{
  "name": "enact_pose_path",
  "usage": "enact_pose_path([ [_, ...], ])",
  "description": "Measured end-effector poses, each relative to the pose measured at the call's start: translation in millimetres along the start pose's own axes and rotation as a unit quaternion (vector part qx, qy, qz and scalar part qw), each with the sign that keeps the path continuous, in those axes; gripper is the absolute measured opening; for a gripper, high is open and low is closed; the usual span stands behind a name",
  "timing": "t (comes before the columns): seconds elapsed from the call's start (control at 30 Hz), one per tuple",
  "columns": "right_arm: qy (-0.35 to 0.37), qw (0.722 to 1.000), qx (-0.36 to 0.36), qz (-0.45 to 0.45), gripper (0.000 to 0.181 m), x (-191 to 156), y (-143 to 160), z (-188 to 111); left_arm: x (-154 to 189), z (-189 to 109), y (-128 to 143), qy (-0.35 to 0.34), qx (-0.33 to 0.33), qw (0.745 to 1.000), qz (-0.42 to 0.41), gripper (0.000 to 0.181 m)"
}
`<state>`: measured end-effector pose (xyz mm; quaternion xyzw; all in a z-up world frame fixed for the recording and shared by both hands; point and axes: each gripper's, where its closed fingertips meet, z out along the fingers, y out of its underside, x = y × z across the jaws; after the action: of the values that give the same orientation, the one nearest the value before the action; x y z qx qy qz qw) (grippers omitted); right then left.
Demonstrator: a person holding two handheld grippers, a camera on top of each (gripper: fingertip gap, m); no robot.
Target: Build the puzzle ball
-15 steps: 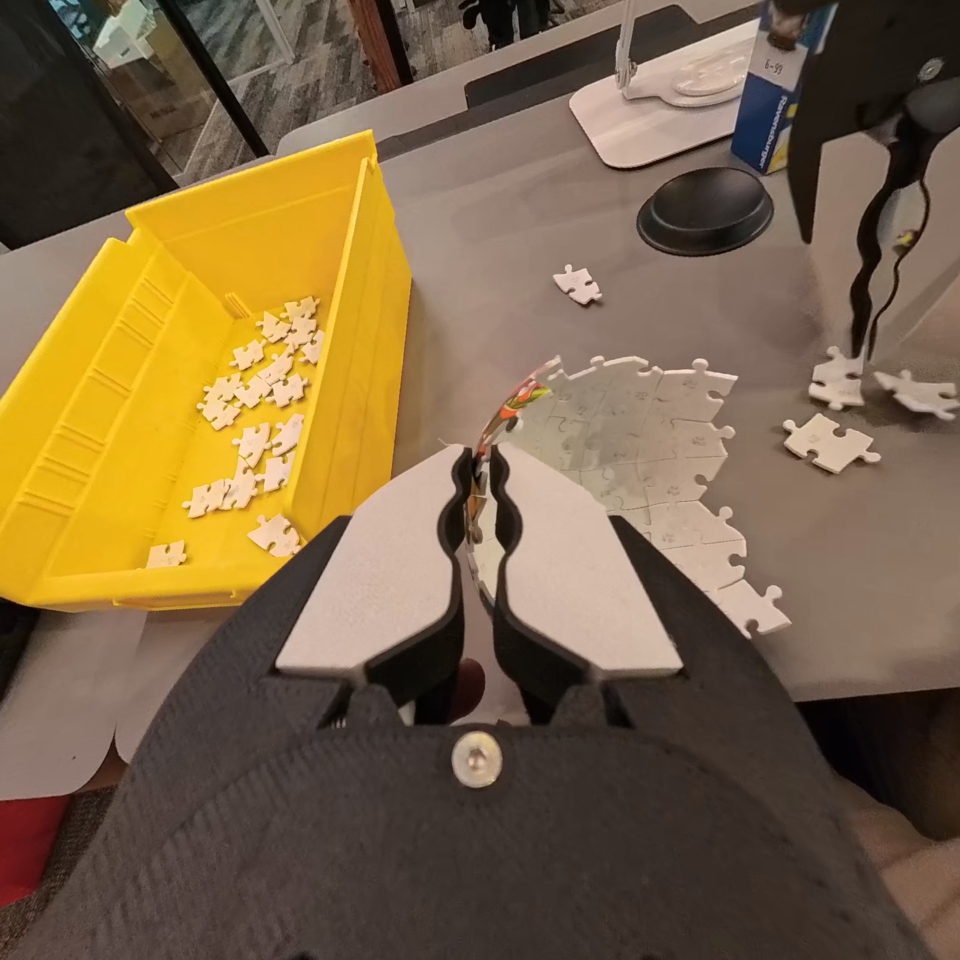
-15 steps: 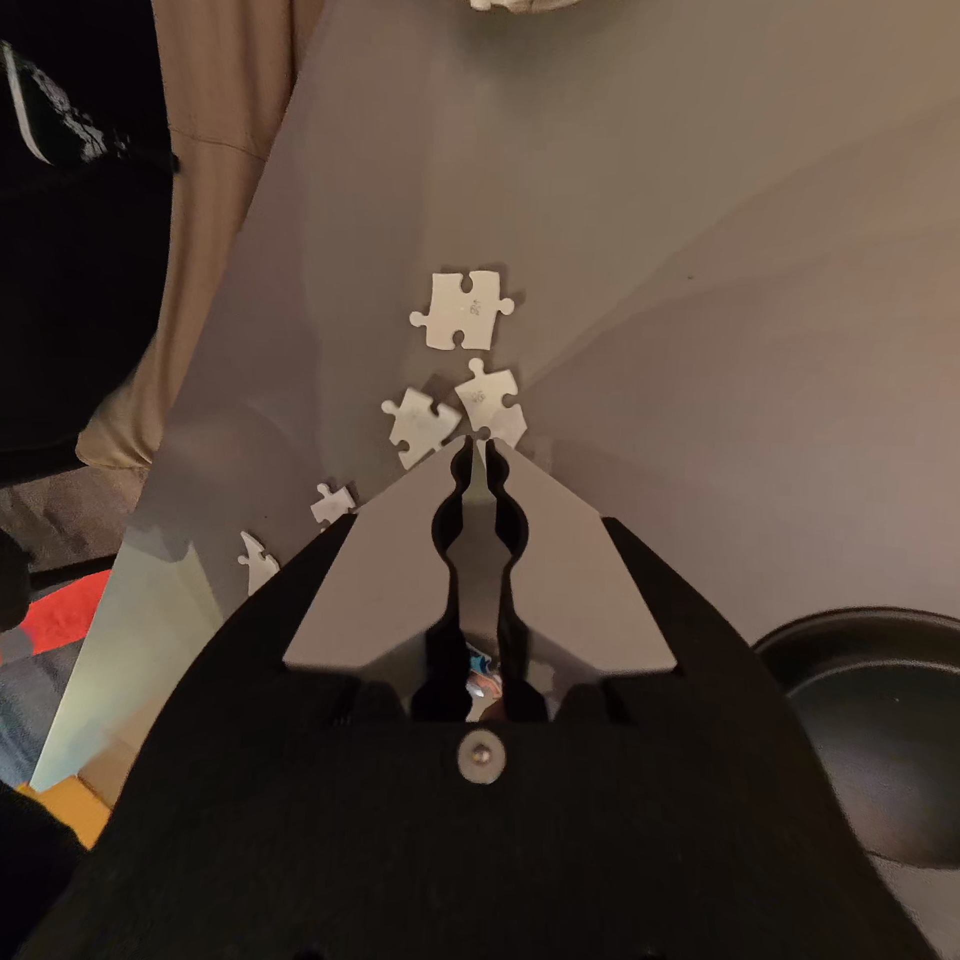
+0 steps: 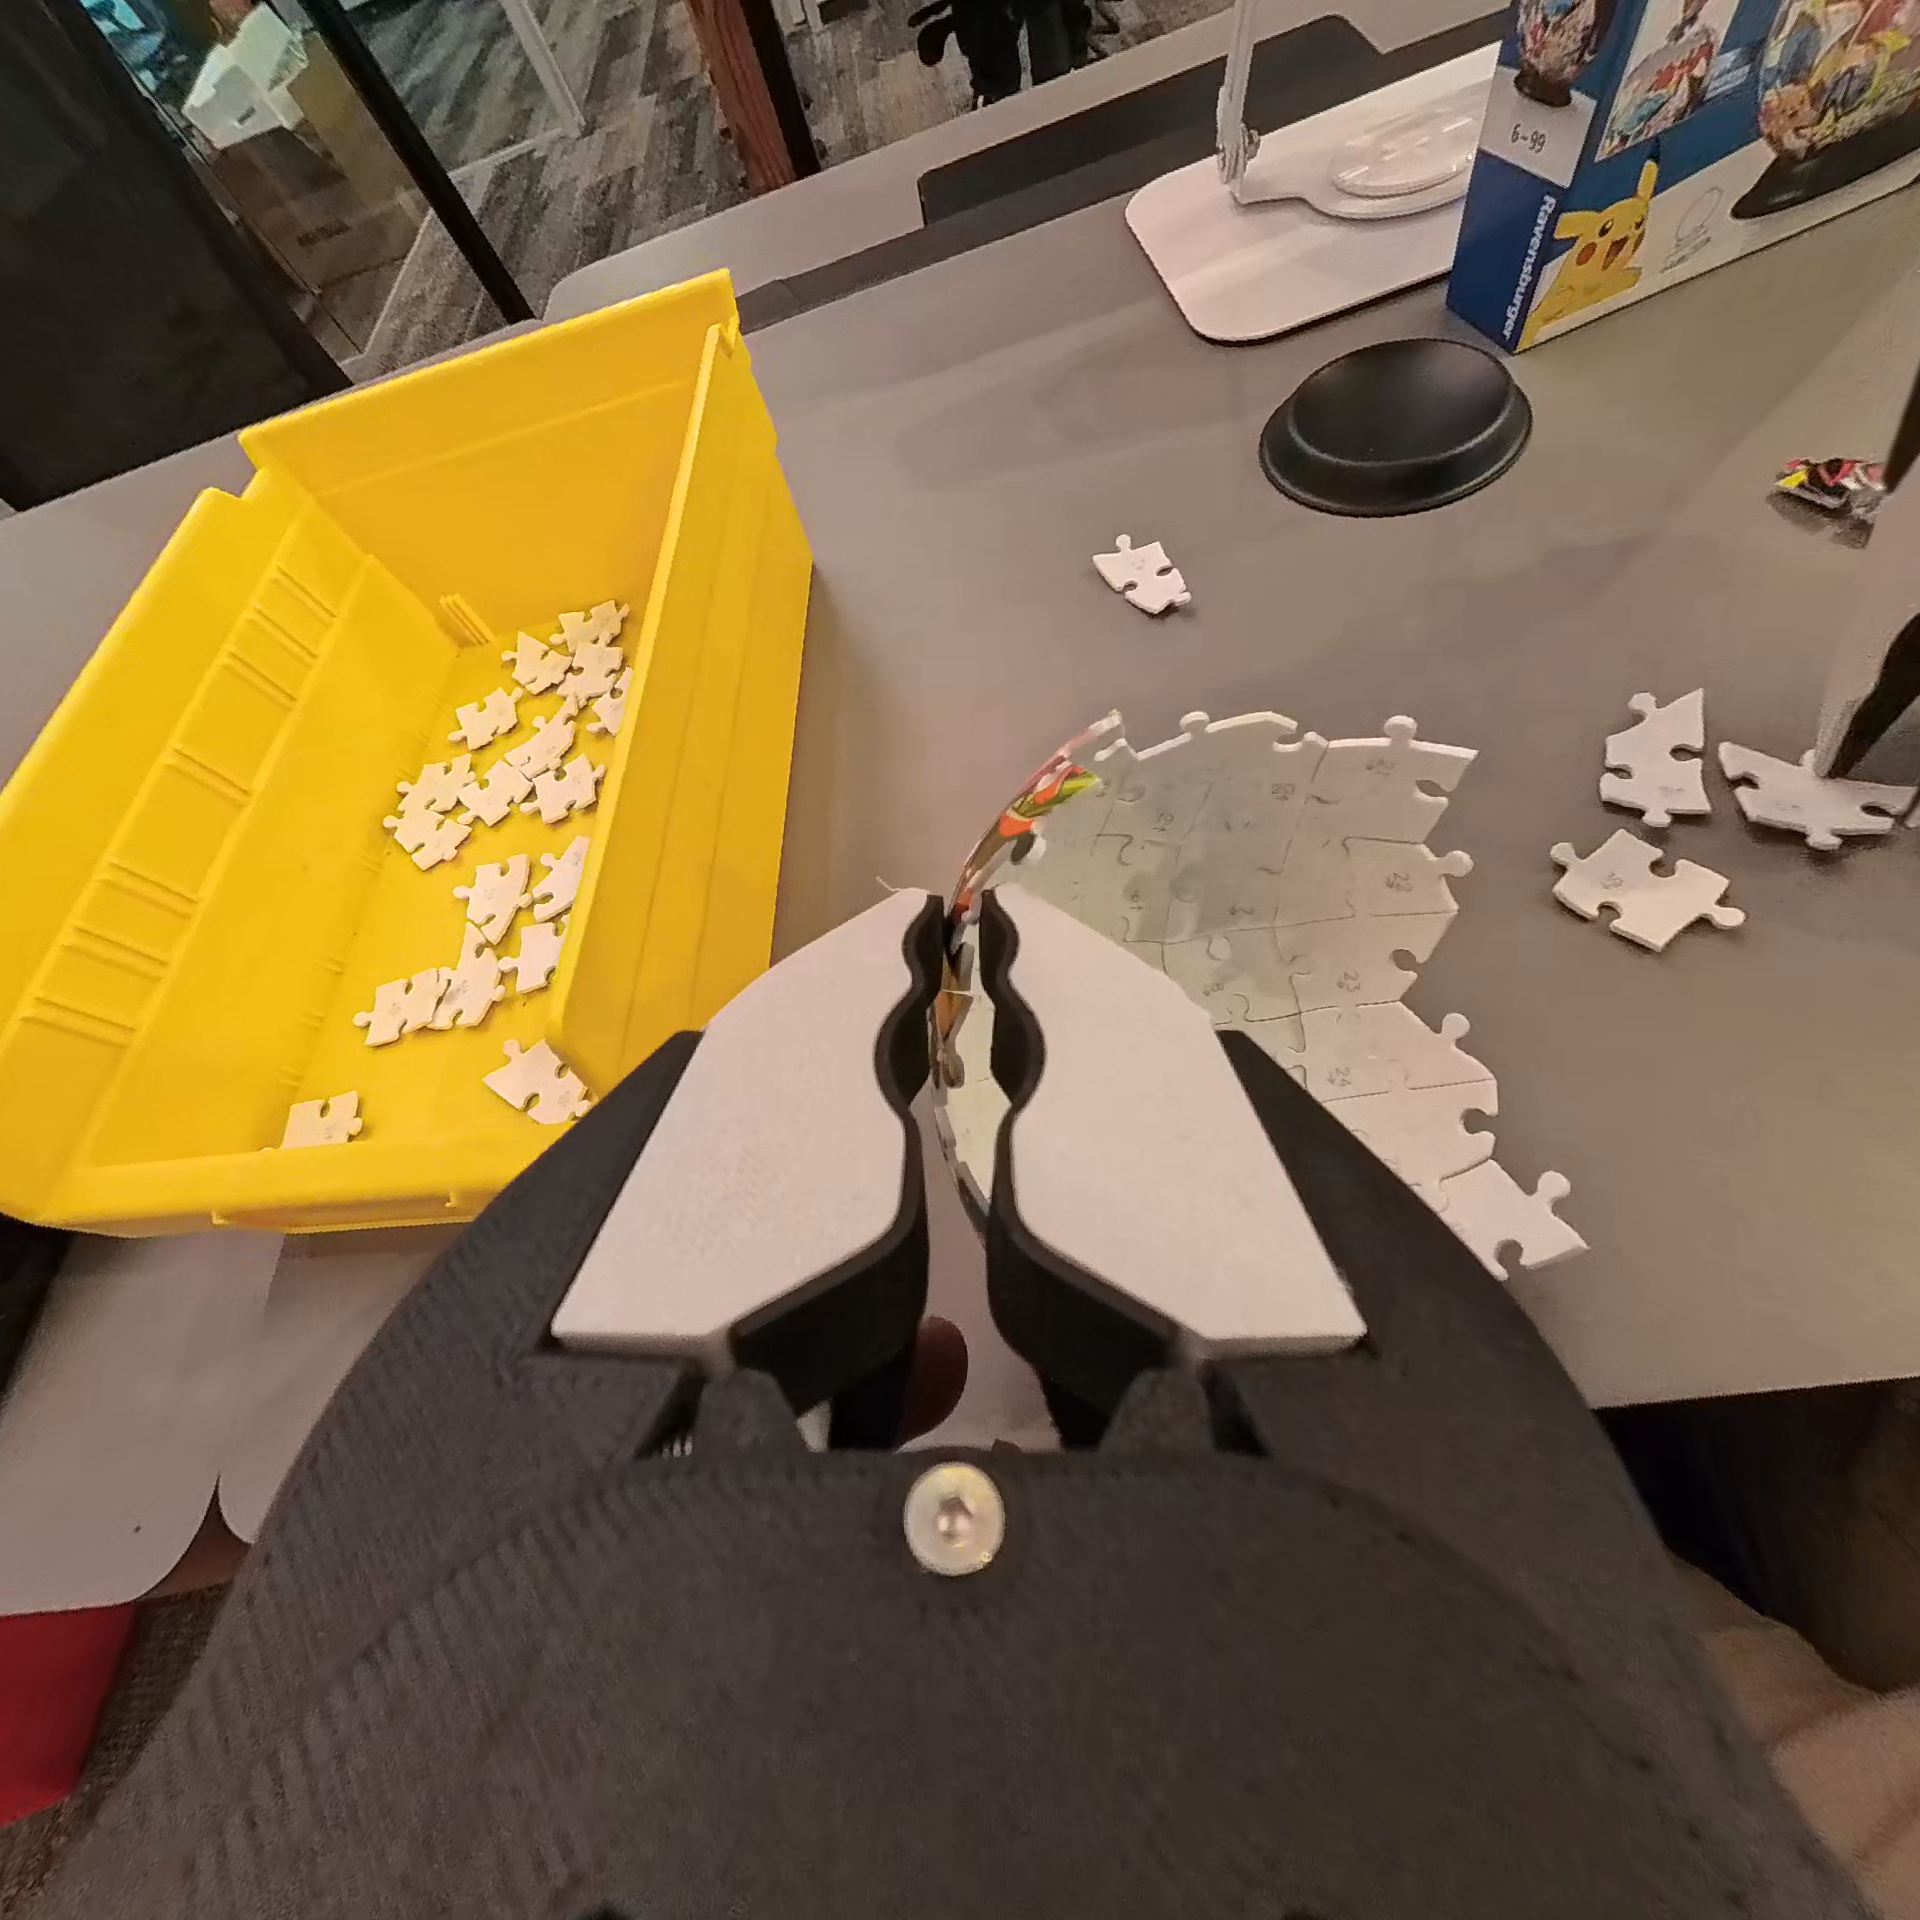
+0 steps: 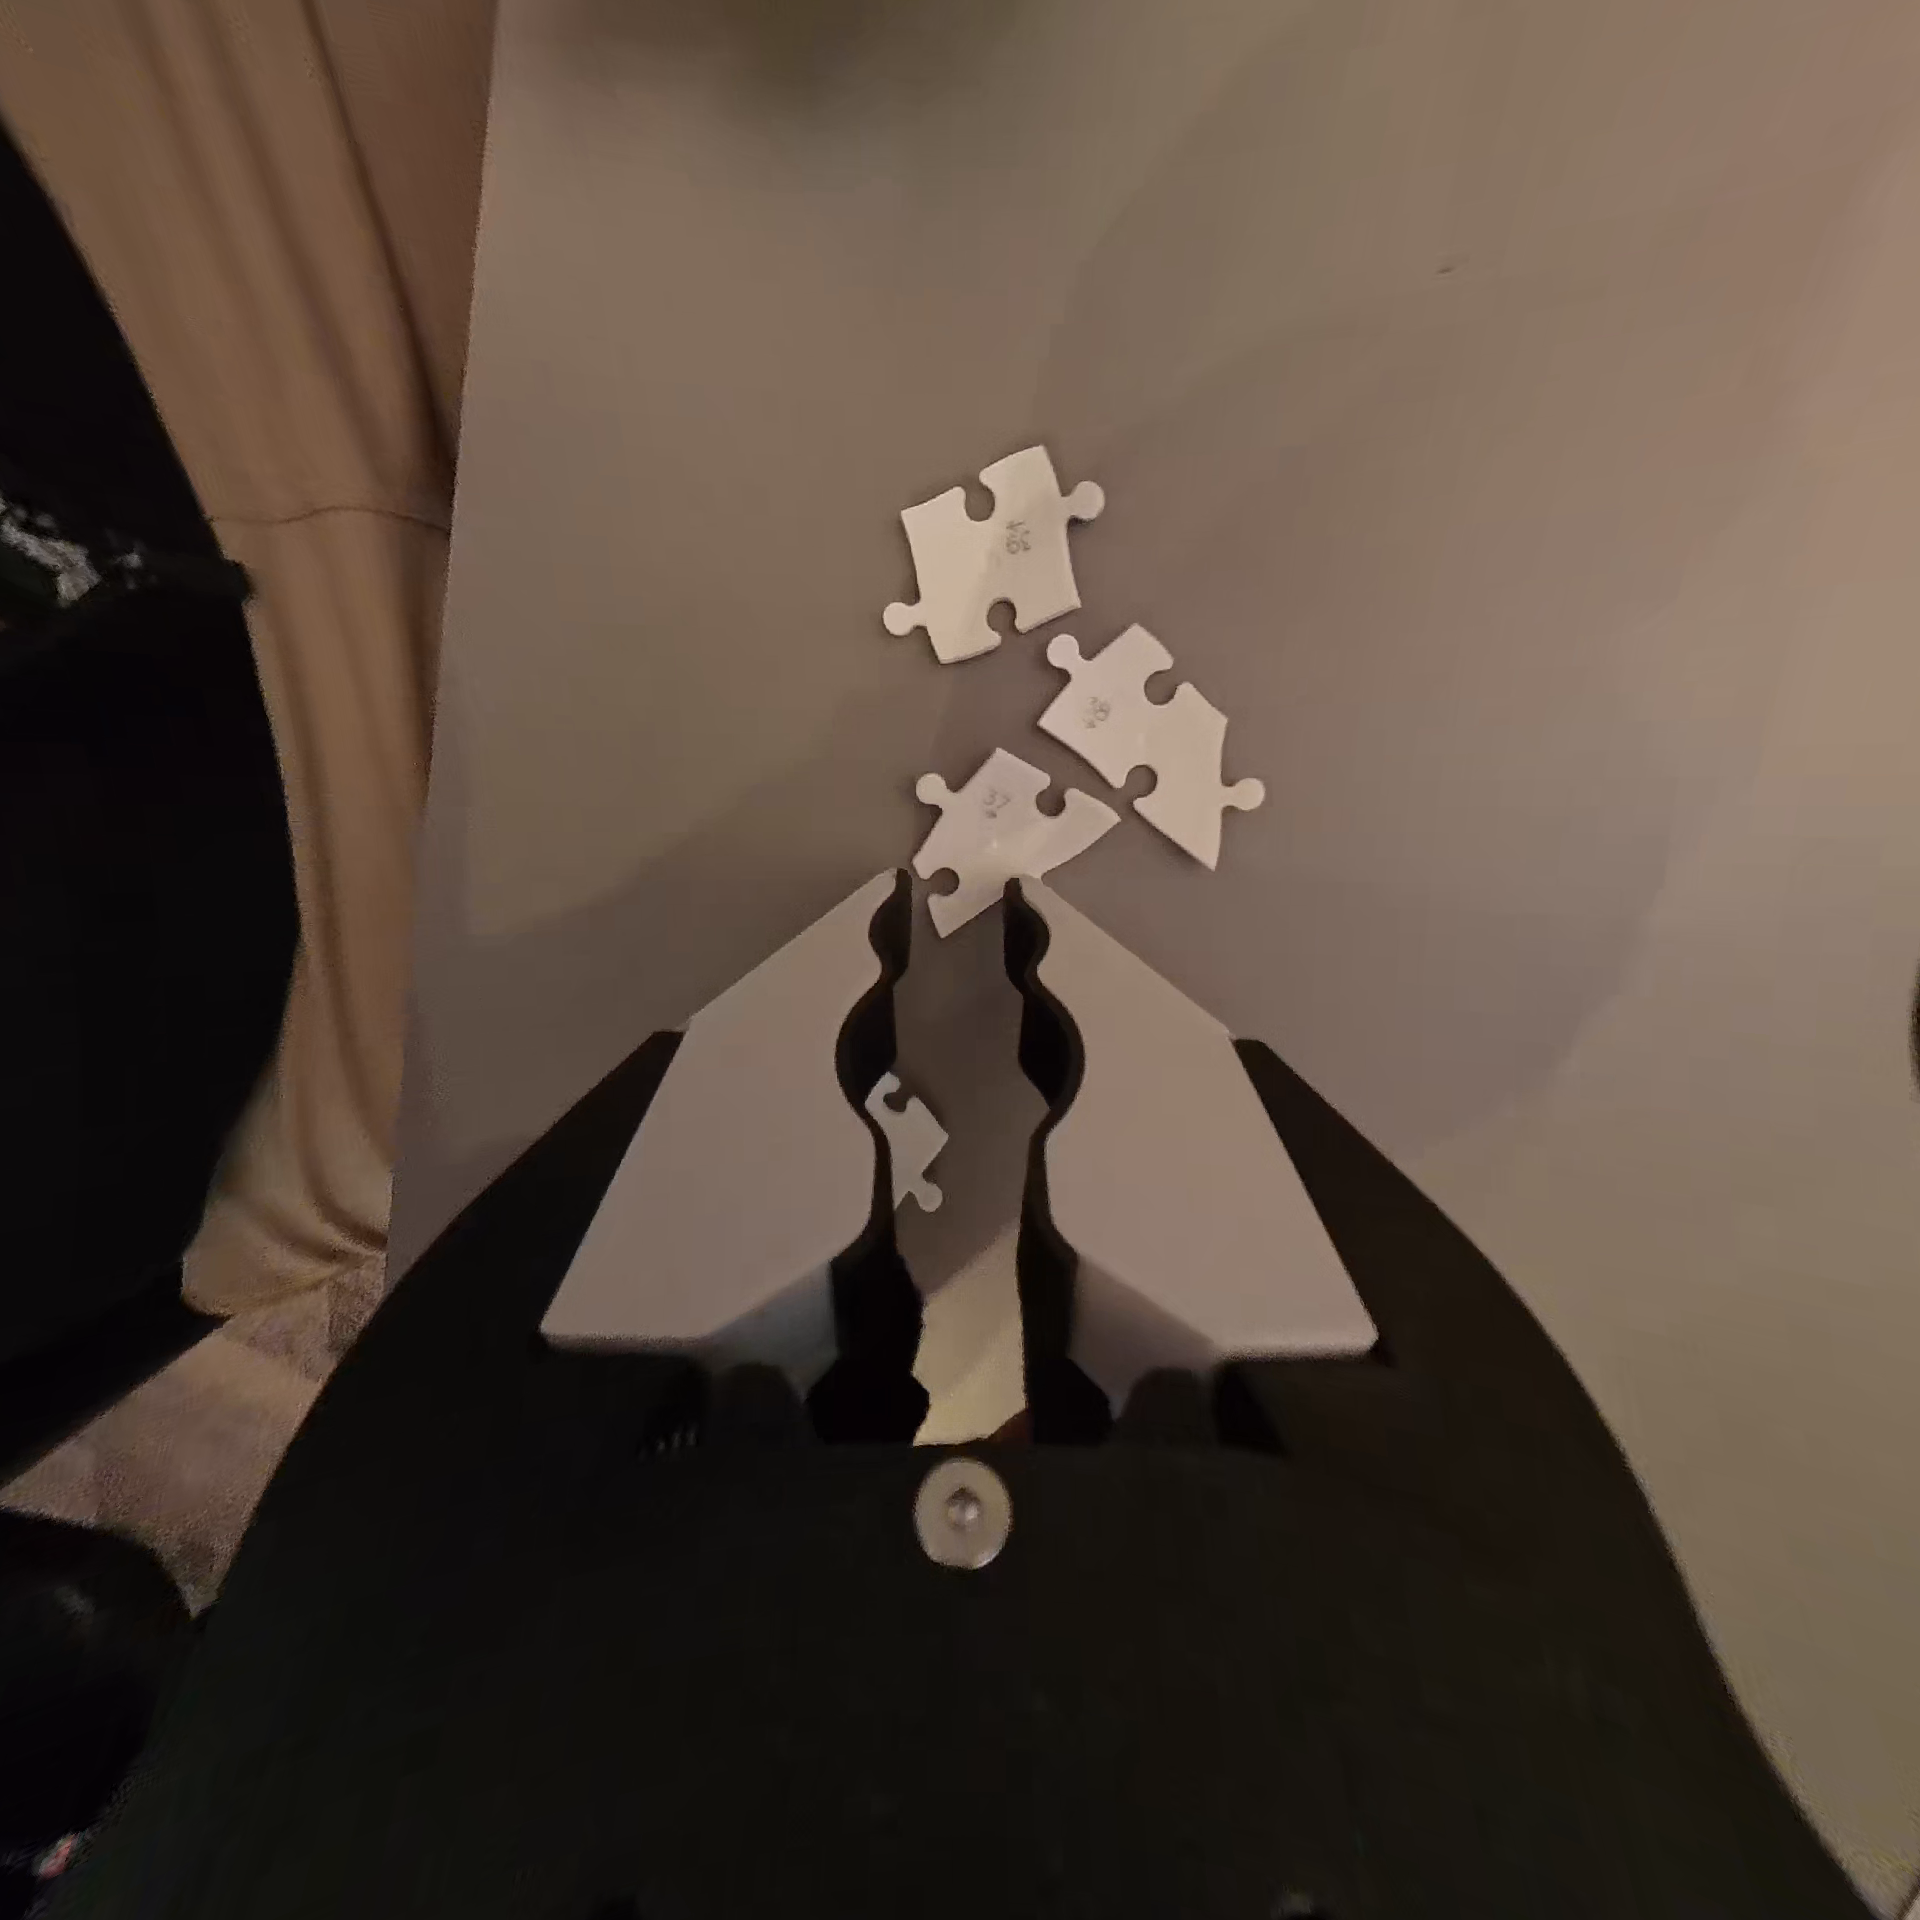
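Curved puzzle shell (image 3: pixel 1299 935), hollow side up

bin (image 3: pixel 312 665): glossy yellow plastic | table (image 3: pixel 1039 468): matt grey | puzzle pieces (image 4: pixel 987 556): smooth white backs

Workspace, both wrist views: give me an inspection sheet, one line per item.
Surface: grey table, mostly bare between the items.
Job's things: curved assembled puzzle section, white backs up, printed face showing at its raised left edge; three loose pieces lying near the right claw; one single piece farther back; yellow bin holding many loose pieces.
Clutter: black round base, puzzle box, white stand.
Grippers: left claw shut on the section's raised edge; right claw open, its tips over the nearest loose piece, holding nothing.
Cables: nothing seen.
Surroundings: glass partition and patterned carpet beyond the table.
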<state>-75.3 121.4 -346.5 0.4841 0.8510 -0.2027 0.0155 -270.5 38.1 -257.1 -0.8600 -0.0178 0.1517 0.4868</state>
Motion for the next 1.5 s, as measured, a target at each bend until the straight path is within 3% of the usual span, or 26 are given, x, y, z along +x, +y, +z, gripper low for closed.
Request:
enact_pose_path([
  [0.2,0.077,0.994,-0.017,-0.073,0.01,11,-4,-4,2,-1,-1,0.001,0.0,1.0,0.006,0.006],
  [0.43,0.096,0.994,-0.032,-0.038,0.027,15,2,-6,0,-2,-1,-0.002,0.001,1.0,0.005,0.006],
  [0.77,0.1,0.995,0.001,-0.018,0.015,15,-2,0,0,-2,-1,0.0,0.002,1.0,0.004,0.006],
  [1.1,0.115,0.987,-0.037,-0.108,0.015,16,-7,-2,0,-1,-1,0.001,0.001,1.0,0.004,0.006],
  [1.5,0.1,0.983,-0.064,-0.137,0.015,19,-9,-1,-1,-2,-1,0.001,0.002,1.0,0.004,0.006],
])
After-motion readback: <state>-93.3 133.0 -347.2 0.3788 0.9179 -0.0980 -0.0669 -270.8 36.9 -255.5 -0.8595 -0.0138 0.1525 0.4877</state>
